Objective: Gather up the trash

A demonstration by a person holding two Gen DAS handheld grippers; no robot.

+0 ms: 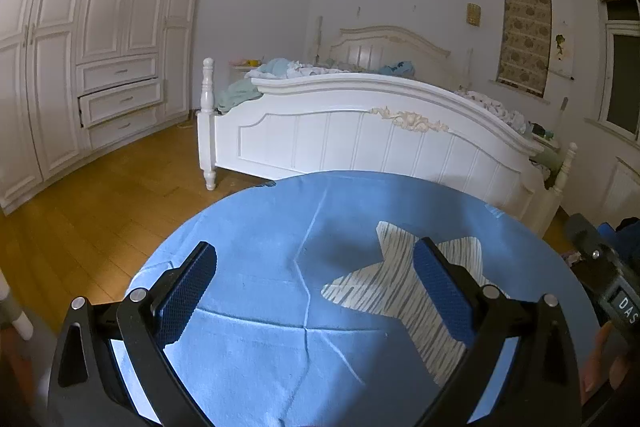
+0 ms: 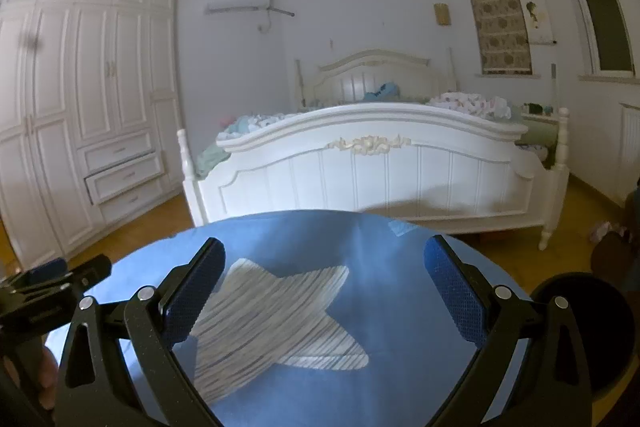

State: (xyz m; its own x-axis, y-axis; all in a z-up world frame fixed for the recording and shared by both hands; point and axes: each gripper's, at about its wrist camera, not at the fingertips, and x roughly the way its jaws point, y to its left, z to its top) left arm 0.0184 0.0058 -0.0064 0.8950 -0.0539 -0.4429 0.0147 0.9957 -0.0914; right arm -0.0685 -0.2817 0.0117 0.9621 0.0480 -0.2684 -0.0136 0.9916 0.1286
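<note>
**Both grippers hovering over the star scrap, nothing grabbed yet**

So the only thing that looks like trash here is the star (image 1: pixel 400 287), a striped grey-white cutout lying flat on the round blue worktop (image 1: pixel 248 227). In the left wrist view it sits in the lower right of the frame, partly behind the right-hand finger. In the right wrist view it's lower centre, leaning toward the left finger.

The left gripper (image 1: pixel 316 291) has its fingers spread wide with nothing between them but cloth and part of the star. Same story with the right gripper (image 2: pixel 324 291): fingers spread as wide as they go, star below them, no contact that I can see.

Handling guess: it looks like thin paper or fabric, so very light, floppy and zero thickness to bite on. Lying flat on a cloth makes it annoying, since fingers coming straight down will likely pinch the blue cover too. I'd go for one of the pointed arms near the edge, come in low, and scrape or crumple it up a bit so there's something to squeeze. It should not be fragile, and tearing hardly matters for trash.

The bed (image 2: pixel 380 163) behind is a mess, but I can't tell if any of it counts as trash.
</note>
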